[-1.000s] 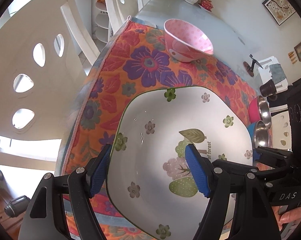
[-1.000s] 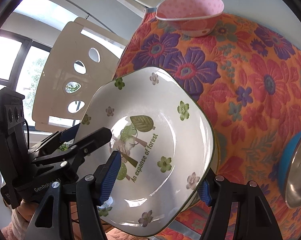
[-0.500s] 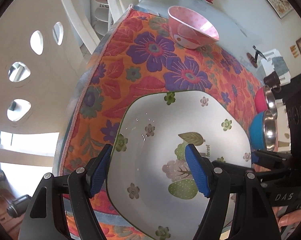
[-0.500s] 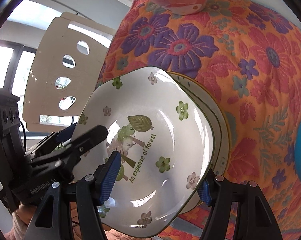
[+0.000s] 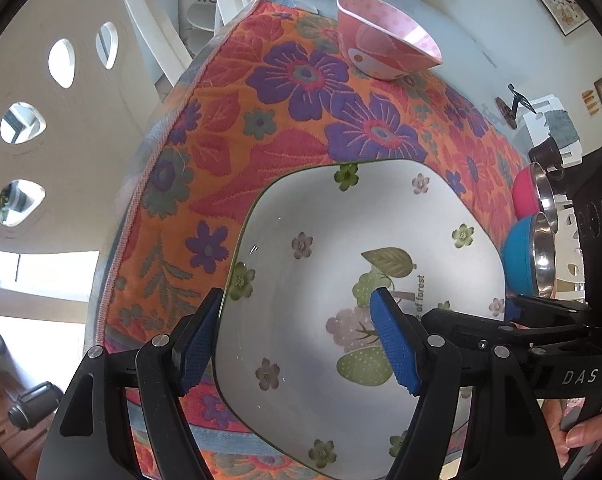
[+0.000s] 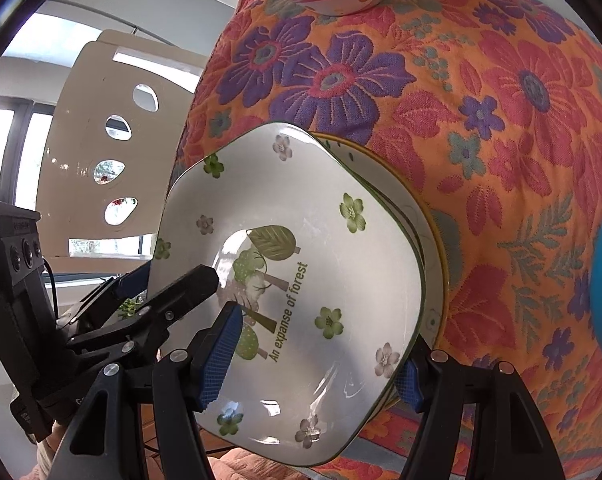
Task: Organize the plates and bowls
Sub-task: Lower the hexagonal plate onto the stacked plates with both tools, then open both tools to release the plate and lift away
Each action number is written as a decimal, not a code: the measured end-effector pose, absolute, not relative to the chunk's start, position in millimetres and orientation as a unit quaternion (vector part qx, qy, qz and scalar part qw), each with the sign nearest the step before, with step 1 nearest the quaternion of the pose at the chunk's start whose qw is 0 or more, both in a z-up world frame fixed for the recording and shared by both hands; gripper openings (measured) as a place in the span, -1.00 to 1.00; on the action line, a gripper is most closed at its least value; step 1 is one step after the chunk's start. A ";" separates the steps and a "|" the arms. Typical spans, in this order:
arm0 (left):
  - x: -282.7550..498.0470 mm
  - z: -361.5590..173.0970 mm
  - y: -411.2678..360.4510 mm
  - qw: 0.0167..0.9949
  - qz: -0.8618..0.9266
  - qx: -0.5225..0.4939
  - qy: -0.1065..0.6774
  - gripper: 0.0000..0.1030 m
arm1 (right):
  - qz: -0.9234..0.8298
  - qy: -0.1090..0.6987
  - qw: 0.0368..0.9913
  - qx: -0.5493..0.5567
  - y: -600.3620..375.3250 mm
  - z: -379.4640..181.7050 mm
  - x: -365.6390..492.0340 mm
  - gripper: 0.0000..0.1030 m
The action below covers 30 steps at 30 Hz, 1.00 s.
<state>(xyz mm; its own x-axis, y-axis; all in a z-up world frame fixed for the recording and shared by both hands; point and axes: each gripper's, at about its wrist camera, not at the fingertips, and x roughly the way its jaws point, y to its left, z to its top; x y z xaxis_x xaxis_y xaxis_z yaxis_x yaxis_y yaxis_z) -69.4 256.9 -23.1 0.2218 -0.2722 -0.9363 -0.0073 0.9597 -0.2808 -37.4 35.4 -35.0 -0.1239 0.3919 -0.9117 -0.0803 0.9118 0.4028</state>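
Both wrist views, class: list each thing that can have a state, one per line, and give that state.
White square floral plate: gripped on opposite rims, over other plates.
Plates beneath: stacked on floral cloth, edges showing.
Left gripper: shut on plate rim.
Right gripper: shut on plate rim.
Pink dotted bowl: upright, empty.
Blue-sided steel bowl: upright.
Pink-sided steel bowl: upright.

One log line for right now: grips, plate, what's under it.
left hand-held gripper: on plate rim | right hand-held gripper: same | square floral plate: over stacked plates
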 end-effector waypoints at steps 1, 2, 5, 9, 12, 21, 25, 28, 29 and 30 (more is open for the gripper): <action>-69.3 -22.9 257.2 0.774 -0.086 -0.113 0.618 0.37 | 0.180 0.729 0.652 0.106 35.4 -34.7 -36.6 0.30; -69.2 -22.2 257.3 0.775 -0.085 -0.112 0.617 0.37 | 0.179 0.730 0.651 0.106 35.1 -34.6 -35.9 0.30; -68.2 -18.4 257.6 0.779 -0.089 -0.111 0.611 0.37 | 0.178 0.731 0.649 0.110 34.2 -33.9 -33.4 0.30; -66.2 -18.1 256.3 0.779 -0.089 -0.109 0.610 0.37 | 0.173 0.733 0.648 0.114 32.8 -31.9 -30.8 0.30; -65.9 -18.4 255.8 0.779 -0.088 -0.109 0.611 0.37 | 0.173 0.735 0.646 0.112 33.4 -31.2 -30.7 0.30; -63.6 -18.1 255.0 0.777 -0.083 -0.108 0.615 0.37 | 0.174 0.733 0.645 0.125 27.0 -27.3 -29.5 0.29; -62.2 -18.7 254.5 0.775 -0.079 -0.107 0.617 0.37 | 0.173 0.731 0.649 0.119 26.1 -22.4 -27.5 0.29; -61.5 -19.1 254.3 0.775 -0.075 -0.107 0.618 0.37 | 0.177 0.731 0.648 0.125 23.7 -21.6 -26.9 0.29; -61.6 -19.1 254.1 0.775 -0.074 -0.107 0.618 0.37 | 0.177 0.731 0.647 0.125 22.9 -21.5 -26.7 0.29; -61.7 -19.1 254.0 0.775 -0.073 -0.108 0.618 0.37 | 0.178 0.730 0.648 0.125 21.7 -21.5 -26.3 0.29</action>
<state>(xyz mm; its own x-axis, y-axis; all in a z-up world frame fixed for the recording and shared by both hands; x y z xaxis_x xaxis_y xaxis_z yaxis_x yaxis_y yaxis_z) -61.7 254.0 -19.1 0.2243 -0.2463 -0.9429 -0.0198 0.9662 -0.2571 -26.3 21.7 -21.5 -0.1298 0.4138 -0.9011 -0.0477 0.9051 0.4225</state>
